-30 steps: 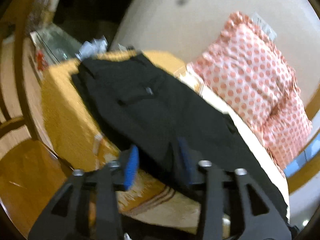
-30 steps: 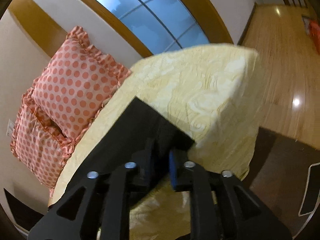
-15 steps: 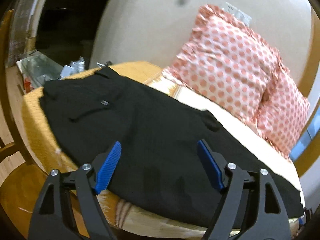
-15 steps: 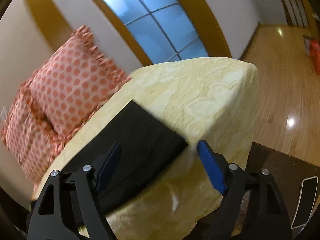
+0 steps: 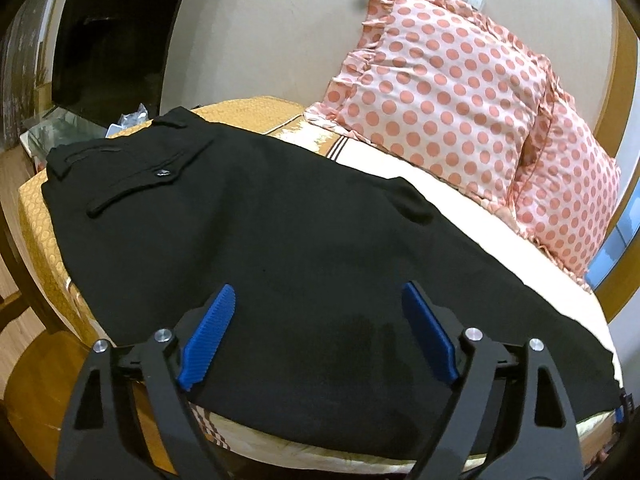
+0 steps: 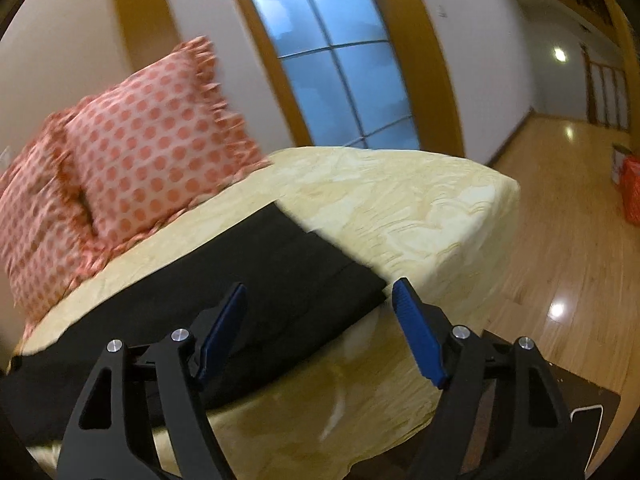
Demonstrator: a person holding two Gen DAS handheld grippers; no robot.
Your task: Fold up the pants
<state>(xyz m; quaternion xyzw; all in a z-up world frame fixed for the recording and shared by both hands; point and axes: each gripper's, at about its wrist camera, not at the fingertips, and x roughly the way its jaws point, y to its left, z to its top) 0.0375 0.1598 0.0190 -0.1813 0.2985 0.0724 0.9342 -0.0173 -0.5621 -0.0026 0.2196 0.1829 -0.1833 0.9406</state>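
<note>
Black pants (image 5: 260, 248) lie flat along the near edge of a bed, waistband and back pocket at the far left, legs running right. My left gripper (image 5: 318, 320) is open and empty, its blue pads above the middle of the pants. In the right wrist view the leg end of the pants (image 6: 288, 280) lies on the yellow bedcover, hem toward the bed corner. My right gripper (image 6: 320, 320) is open and empty just above the hem end.
Two pink polka-dot pillows (image 5: 448, 92) lean on the wall behind the pants, also in the right wrist view (image 6: 132, 156). The yellow bedcover (image 6: 420, 208) drops to a wooden floor (image 6: 560, 272). A dark TV (image 5: 108, 44) and a glass table (image 5: 52, 128) stand far left.
Both grippers have let go of the pants and opened wide. Both have drawn back and risen, and the pants now lie flat on the bed.
</note>
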